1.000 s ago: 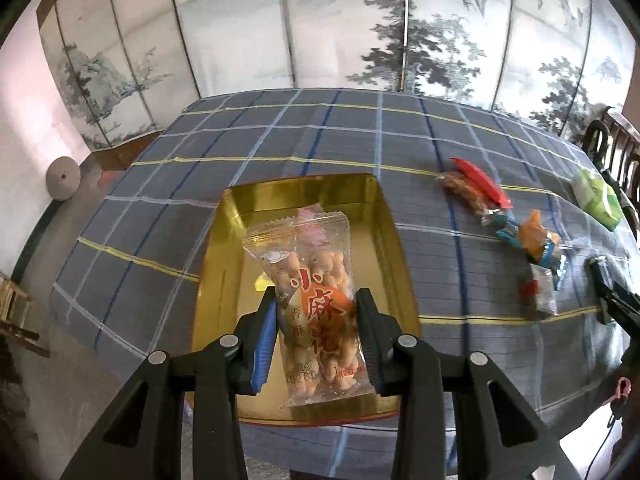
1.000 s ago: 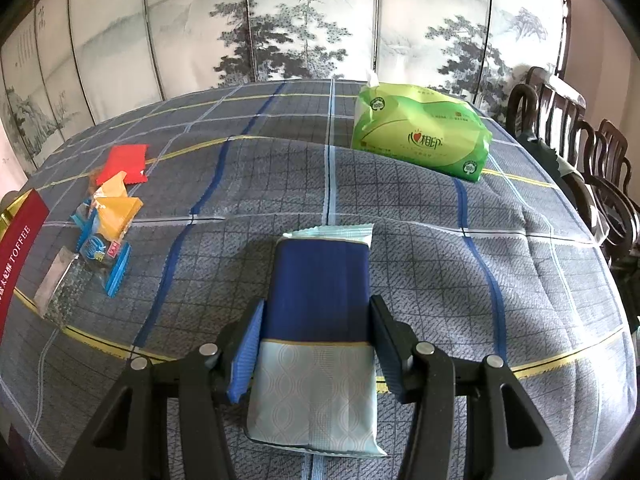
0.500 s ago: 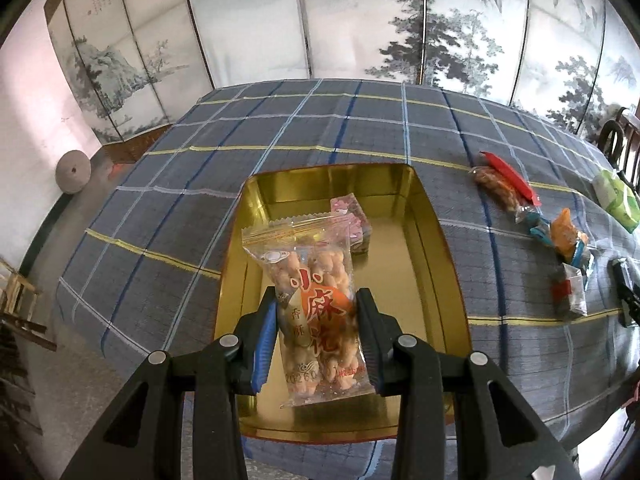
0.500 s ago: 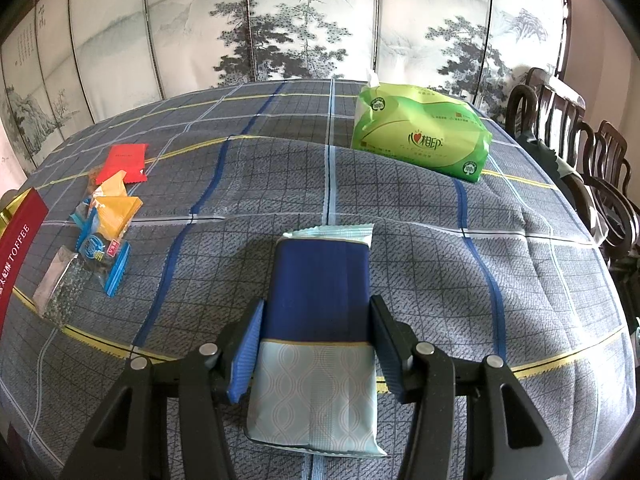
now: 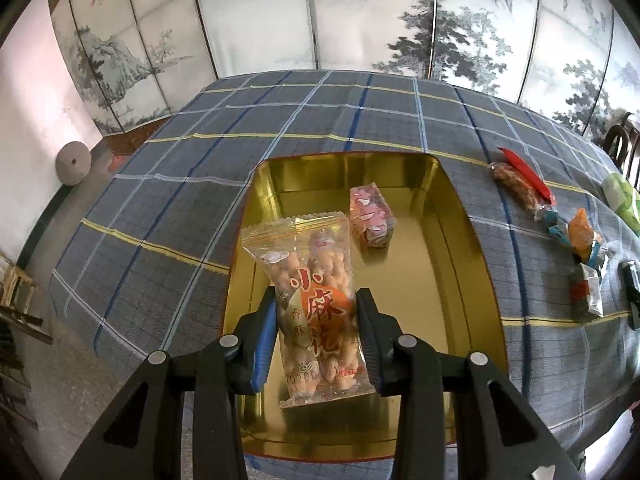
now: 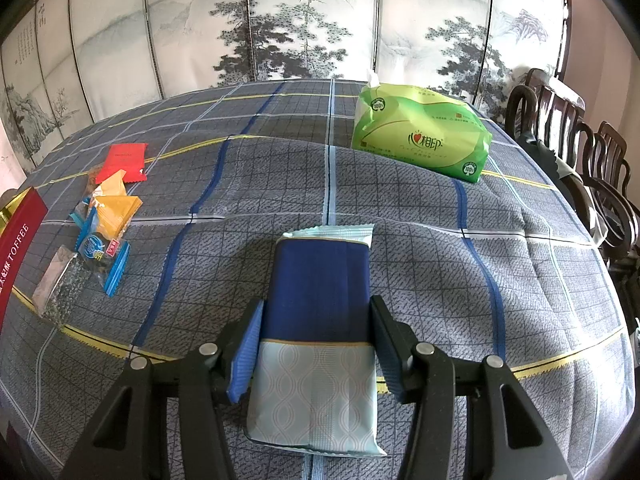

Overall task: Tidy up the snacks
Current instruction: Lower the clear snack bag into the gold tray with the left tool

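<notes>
Left tongs (image 5: 316, 336) clamping twist-snack packet (image 5: 314, 304) (小麻花) over gold tin (image 5: 452, 216); right tongs (image 6: 316, 344) gripping blue packet (image 6: 320, 300)

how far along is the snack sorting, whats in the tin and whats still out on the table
Early on. Done: one pink snack pack lies in the gold tin. In hand: the left tool grips a clear bag of twisted snacks over the tin; the right tool grips a blue and pale pack above the tablecloth. Left: the small wrapped snacks clustered on the cloth. The green tissue pack sits apart.
</notes>
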Motion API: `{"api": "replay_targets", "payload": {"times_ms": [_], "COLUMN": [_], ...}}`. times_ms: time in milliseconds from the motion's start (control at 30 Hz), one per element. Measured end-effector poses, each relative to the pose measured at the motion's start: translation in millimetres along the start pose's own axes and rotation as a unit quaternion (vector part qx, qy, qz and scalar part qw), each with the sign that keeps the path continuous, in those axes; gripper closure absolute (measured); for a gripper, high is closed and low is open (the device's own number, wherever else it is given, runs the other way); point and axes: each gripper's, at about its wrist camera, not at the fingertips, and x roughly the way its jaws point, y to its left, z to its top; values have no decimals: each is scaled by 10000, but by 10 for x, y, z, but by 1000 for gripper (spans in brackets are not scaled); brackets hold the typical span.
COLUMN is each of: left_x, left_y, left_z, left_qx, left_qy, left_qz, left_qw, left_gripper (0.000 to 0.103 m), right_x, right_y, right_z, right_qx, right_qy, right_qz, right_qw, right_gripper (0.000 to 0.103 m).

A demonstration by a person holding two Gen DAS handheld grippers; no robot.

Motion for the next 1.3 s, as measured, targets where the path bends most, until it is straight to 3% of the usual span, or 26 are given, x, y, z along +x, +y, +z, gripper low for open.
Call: {"api": "replay_targets", "payload": {"times_ms": [1300], "left_x": [284], "left_y": [219], "left_z": [-45], "left_qx": [-100], "left_qy": [178], "left_qz": [110], "left_qw": [9997], "left_gripper": [69], "right_x": [1], "right_y": [18], "right_z": [2], "right_qx": [8], "right_qy": [4], "right_qz": [-30], "right_qw": [10000], "right_gripper": [51]}}
